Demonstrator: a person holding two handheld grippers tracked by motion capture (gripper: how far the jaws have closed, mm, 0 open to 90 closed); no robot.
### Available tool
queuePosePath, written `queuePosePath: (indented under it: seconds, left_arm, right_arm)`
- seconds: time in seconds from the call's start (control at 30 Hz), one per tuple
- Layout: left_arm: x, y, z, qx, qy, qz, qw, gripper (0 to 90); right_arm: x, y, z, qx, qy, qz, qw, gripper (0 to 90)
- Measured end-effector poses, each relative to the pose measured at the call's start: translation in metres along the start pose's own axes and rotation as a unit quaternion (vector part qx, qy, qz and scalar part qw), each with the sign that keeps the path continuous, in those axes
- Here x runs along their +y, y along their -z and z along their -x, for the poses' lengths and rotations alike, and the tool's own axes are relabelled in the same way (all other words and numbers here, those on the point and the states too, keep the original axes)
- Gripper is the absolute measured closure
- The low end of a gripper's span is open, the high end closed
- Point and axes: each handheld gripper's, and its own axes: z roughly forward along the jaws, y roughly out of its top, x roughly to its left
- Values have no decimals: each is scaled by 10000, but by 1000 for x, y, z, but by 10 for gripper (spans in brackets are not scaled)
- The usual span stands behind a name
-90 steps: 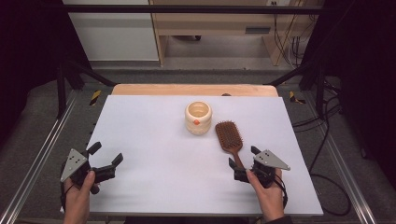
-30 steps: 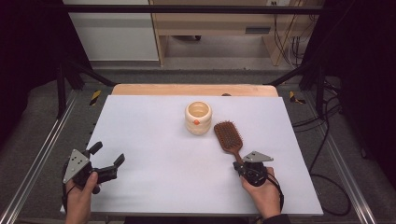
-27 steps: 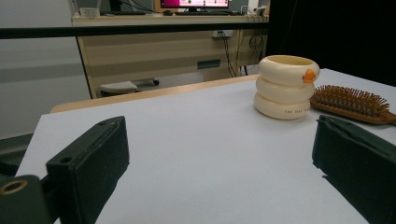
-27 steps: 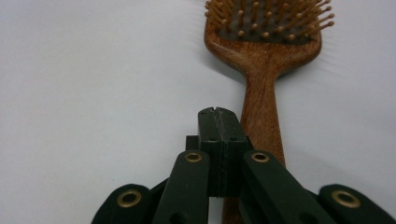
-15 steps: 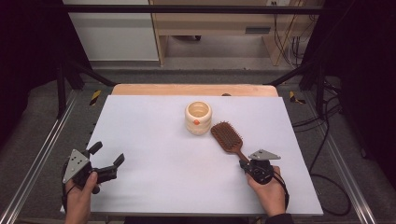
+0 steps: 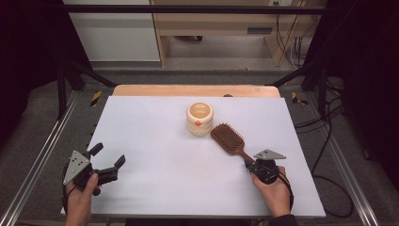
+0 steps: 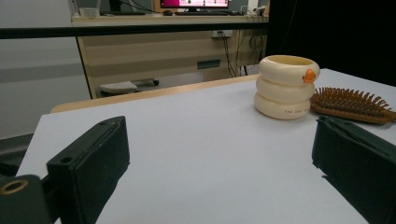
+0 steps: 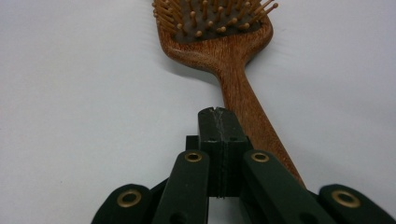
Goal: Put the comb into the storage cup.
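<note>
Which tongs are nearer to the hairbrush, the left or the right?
Right. The right tongs sit shut beside the hairbrush handle's end. The left tongs rest open at the table's opposite side.

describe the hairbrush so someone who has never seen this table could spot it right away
Start at the white table and find the cream cup shaped like stacked rings, near the middle. Just to its right lies the hairbrush, bristles up, its handle running toward the right gripper. It is the only brown wooden thing on the white surface, flat and paddle-shaped.
</note>
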Motion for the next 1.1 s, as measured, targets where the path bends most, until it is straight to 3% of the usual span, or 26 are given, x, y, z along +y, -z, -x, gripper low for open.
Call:
queuePosePath:
  seconds: [0.33, 0.5, 0.57, 0.67, 0.73, 0.77, 0.83, 0.87, 0.93, 0.97, 1.03, 1.1]
  left_arm:
    - [0, 0, 0, -7, -4, -7, 10000, 42]
    - [0, -1, 2, -10, -34, -15, 10000, 42]
    - [-1, 0, 3, -9, -52, -22, 10000, 42]
    - [-1, -1, 3, -2, -104, -60, 9999, 42]
    - [-2, -1, 3, 1, -112, -70, 9999, 42]
    - [-2, -1, 3, 6, -108, -73, 9999, 42]
    - [-2, -1, 2, 11, -104, -68, 9999, 42]
    - [-1, 0, 2, -5, -99, -38, 9999, 42]
    - [-1, 0, 2, 0, -108, -31, 9999, 42]
    - [-1, 0, 2, 1, -110, -34, 9999, 42]
    - [-1, 0, 2, 3, -113, -43, 9999, 42]
    - [-1, 0, 2, 6, -114, -47, 9999, 42]
  right_arm:
    - [0, -1, 6, -41, -33, 2, 10000, 900]
    - [1, 3, 4, 46, -1, 86, 10000, 900]
    - [7, 16, 3, 100, 68, 293, 9995, 900]
    - [15, 27, 7, 10, 136, 368, 9992, 900]
    - [26, 39, 11, -21, 195, 405, 9990, 890]
    - [39, 48, 16, -75, 335, 392, 9986, 866]
    - [45, 52, 19, -81, 338, 381, 9987, 856]
    - [57, 57, 24, -55, 362, 357, 9987, 798]
    - [62, 58, 27, -87, 375, 324, 9987, 760]
    - [71, 58, 31, -109, 389, 234, 9989, 669]
    - [75, 57, 32, -134, 413, 210, 9988, 622]
    - [81, 54, 34, -122, 472, 121, 9987, 514]
